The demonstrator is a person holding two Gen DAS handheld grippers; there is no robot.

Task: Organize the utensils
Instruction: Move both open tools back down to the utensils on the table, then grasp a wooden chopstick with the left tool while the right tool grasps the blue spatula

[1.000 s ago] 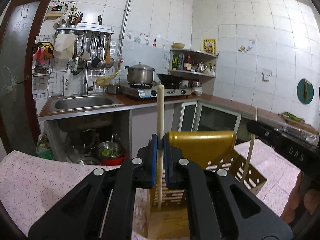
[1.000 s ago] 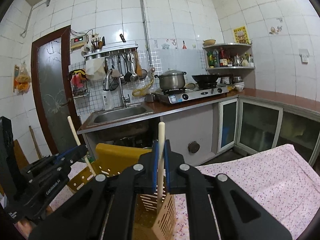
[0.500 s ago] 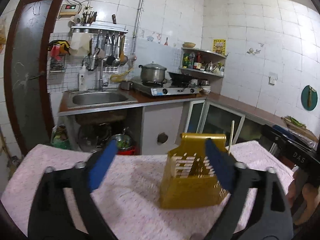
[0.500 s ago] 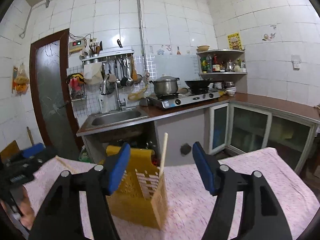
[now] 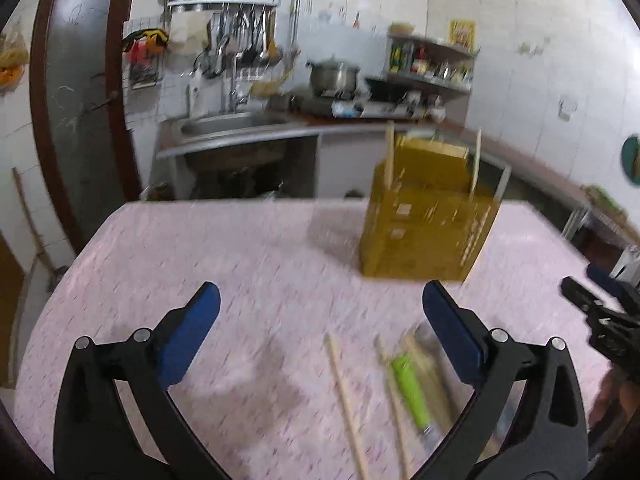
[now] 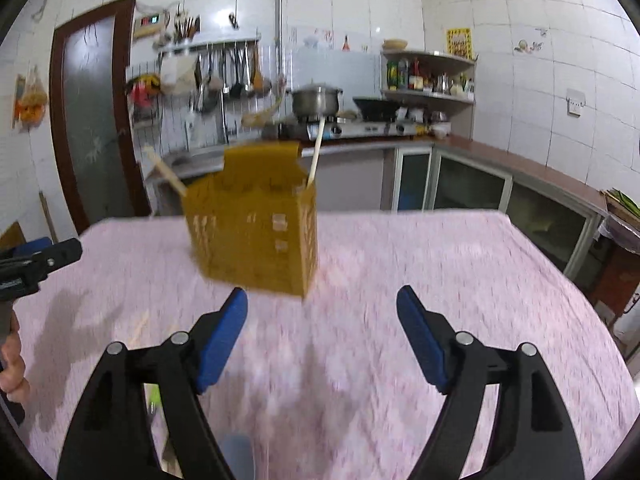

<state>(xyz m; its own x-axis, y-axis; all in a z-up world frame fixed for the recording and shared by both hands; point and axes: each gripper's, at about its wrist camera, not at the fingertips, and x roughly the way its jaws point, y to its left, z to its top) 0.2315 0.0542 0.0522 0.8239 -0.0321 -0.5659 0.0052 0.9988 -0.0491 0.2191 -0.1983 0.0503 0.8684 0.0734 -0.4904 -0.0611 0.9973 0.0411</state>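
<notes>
A yellow perforated utensil holder (image 5: 428,220) stands on the pink floral tablecloth (image 5: 240,264), with two pale chopsticks (image 5: 389,156) upright in it; it also shows in the right wrist view (image 6: 256,236). Loose chopsticks (image 5: 346,396) and a green-handled utensil (image 5: 410,388) lie on the cloth near me. My left gripper (image 5: 320,324) is open and empty, hovering above them. My right gripper (image 6: 322,328) is open and empty in front of the holder, and its tip shows at the right edge of the left wrist view (image 5: 592,312). Both views are blurred by motion.
Behind the table is a kitchen counter with a sink (image 5: 228,128), a gas stove with a pot (image 6: 316,100), hanging ladles and a corner shelf (image 6: 428,76). A brown door (image 5: 80,100) stands at the left. The left gripper's tip shows in the right wrist view (image 6: 40,260).
Both grippers let go of their chopsticks, which now stand in the holder. Both have opened wide and pulled back and down toward the table's near side.
</notes>
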